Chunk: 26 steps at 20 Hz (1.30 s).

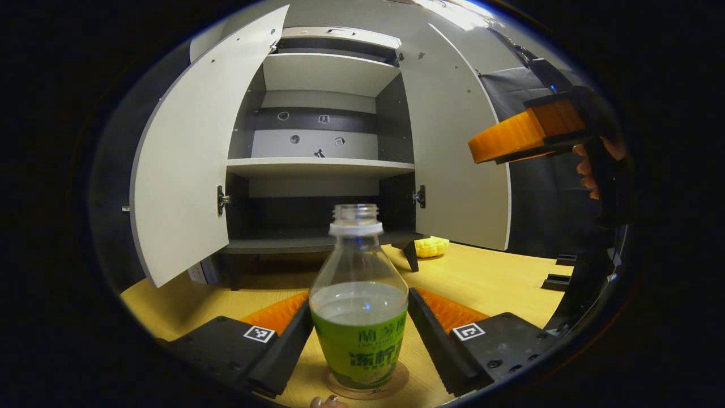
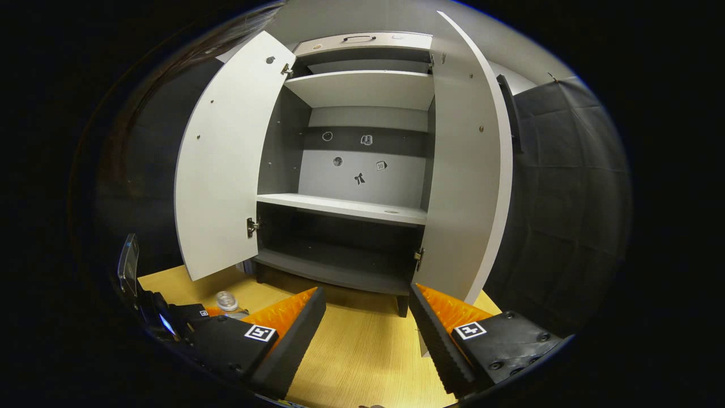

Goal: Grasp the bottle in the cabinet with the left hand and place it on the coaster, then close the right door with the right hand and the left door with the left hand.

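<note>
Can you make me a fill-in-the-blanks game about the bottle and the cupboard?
1. The bottle stands on a round ____ on the table.
2. The bottle has no ____ on top.
3. Both doors of the cabinet are ____.
4. The left gripper has one finger on each ____ of the bottle.

Missing words: coaster; cap; open; side

A: Cabinet [image 2: 362, 170] front? 
B: Both doors swung wide; left door [image 2: 226, 164] and right door [image 2: 470, 170] flank an open mouth, shelves bare.
A: Table [image 2: 362, 351] before it?
B: Open wood ahead of the right gripper [image 2: 365, 334]. Bottle [image 1: 358, 306] stands between the left gripper [image 1: 359, 334] fingers, blocking that lane. A yellow object [image 1: 431, 247] sits by the cabinet leg.
</note>
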Motion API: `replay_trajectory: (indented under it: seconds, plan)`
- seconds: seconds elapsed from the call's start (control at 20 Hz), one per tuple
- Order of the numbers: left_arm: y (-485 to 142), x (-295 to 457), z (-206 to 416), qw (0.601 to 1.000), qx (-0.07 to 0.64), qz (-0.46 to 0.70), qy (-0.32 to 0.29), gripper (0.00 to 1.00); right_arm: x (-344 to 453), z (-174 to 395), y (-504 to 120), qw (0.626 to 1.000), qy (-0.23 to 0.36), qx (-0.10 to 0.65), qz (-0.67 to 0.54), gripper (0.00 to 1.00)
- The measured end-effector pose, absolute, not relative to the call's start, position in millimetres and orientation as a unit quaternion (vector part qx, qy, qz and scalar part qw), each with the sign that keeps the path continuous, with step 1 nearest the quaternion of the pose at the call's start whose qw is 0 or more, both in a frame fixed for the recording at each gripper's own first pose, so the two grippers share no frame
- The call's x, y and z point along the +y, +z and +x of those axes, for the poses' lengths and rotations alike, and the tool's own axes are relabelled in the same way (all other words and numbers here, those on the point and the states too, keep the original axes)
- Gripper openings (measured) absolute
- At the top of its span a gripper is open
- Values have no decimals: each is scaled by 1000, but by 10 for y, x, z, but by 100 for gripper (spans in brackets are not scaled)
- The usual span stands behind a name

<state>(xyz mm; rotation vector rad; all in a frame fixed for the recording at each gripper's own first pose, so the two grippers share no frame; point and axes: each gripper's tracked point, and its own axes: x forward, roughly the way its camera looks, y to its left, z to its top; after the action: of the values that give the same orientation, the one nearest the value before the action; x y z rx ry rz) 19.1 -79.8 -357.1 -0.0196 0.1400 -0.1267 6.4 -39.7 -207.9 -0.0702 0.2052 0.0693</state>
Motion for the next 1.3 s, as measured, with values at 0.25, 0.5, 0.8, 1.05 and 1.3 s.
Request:
replay_trajectory:
  seconds: [0.25,0.5,0.8,1.05,1.3]
  plan:
    - [-3286,-719,227,997,56,1,-50,98,-401,88,-2002,994,34,103,-31,98]
    - [-2604,-755,278,998,19,27,-57,98,-397,95,-1730,995,28,94,-15,98]
    - [-1481,-894,209,994,7,-6,-105,98,-501,-24,-1064,997,-8,79,20,98]
    - [-694,-428,-58,994,34,-29,-96,96,-913,-220,-547,994,-80,67,-16,98]
    - [-153,470,-366,999,22,-1,-47,96,-1740,-259,-289,978,-198,55,-39,98]
